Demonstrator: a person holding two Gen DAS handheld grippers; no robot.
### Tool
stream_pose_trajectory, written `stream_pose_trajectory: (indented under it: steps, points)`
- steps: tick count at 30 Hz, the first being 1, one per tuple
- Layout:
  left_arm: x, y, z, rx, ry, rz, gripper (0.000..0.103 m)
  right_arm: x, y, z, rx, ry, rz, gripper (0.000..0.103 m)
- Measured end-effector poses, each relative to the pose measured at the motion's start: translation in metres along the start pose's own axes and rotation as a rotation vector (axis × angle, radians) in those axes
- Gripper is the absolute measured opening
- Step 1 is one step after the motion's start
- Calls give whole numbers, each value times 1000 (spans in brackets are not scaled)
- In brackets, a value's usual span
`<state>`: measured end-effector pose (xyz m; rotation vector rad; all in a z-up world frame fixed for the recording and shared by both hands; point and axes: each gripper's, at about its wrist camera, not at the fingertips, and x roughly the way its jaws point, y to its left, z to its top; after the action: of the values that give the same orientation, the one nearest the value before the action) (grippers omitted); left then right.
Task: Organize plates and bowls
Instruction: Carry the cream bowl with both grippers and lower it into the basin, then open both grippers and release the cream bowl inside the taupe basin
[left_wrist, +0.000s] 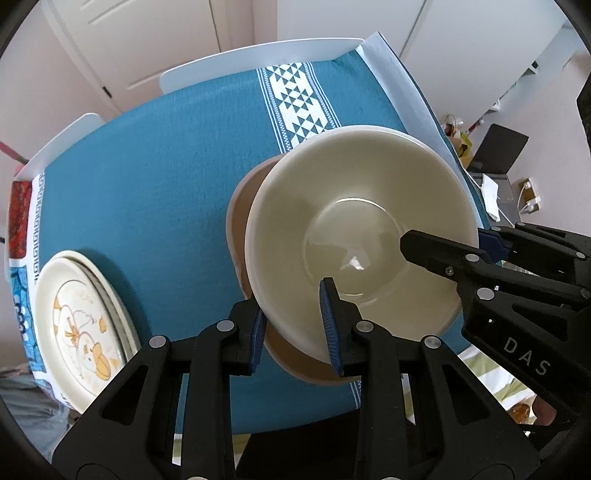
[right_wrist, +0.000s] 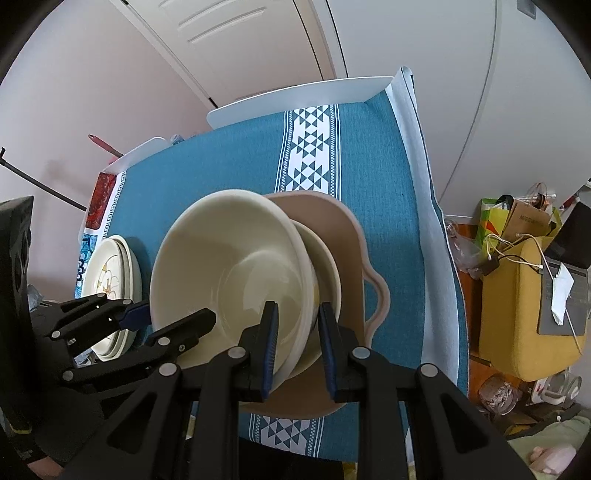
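Both grippers are clamping the same large cream bowl (left_wrist: 354, 229) by its rim, 1 on each side. The left gripper (left_wrist: 295, 328) is pinching the near rim, with 1 blue pad inside the bowl and 1 outside. The right gripper (right_wrist: 295, 339) is closed on the opposite rim in the same manner. A hold from 2 sides looks intended to keep the wide, deep bowl level and stop it swinging.

The bowl is sitting tilted over a tan dish (right_wrist: 343, 236) with a scalloped handle, which is resting on the teal tablecloth (left_wrist: 155, 177). In the right wrist view, a smaller cream bowl (right_wrist: 325, 258) is showing just behind the large one, inside the tan dish. Whether the large bowl is resting on it or hanging just clear cannot be told. In my judgement, the large bowl is being nested into this pile, or taken off it.

Count: 2 cream bowls, 1 tan dish and 1 stack of plates (left_wrist: 77, 325) at the table's left edge, well apart from the bowls. The top plate is bearing an orange drawing. At least 2 plates are showing by their rims; the exact number cannot be told.
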<state>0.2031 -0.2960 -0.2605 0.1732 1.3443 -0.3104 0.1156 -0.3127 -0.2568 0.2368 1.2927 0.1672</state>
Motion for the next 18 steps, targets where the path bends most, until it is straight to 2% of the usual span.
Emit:
stream_pose_trajectory:
  steps: [8, 18]
  points:
    - [2, 0, 1, 5, 3, 1, 25, -1, 4, 3, 12, 22, -22, 20]
    - [3, 4, 1, 1, 16, -29, 25, 2, 12, 12, 5, 87, -104, 20]
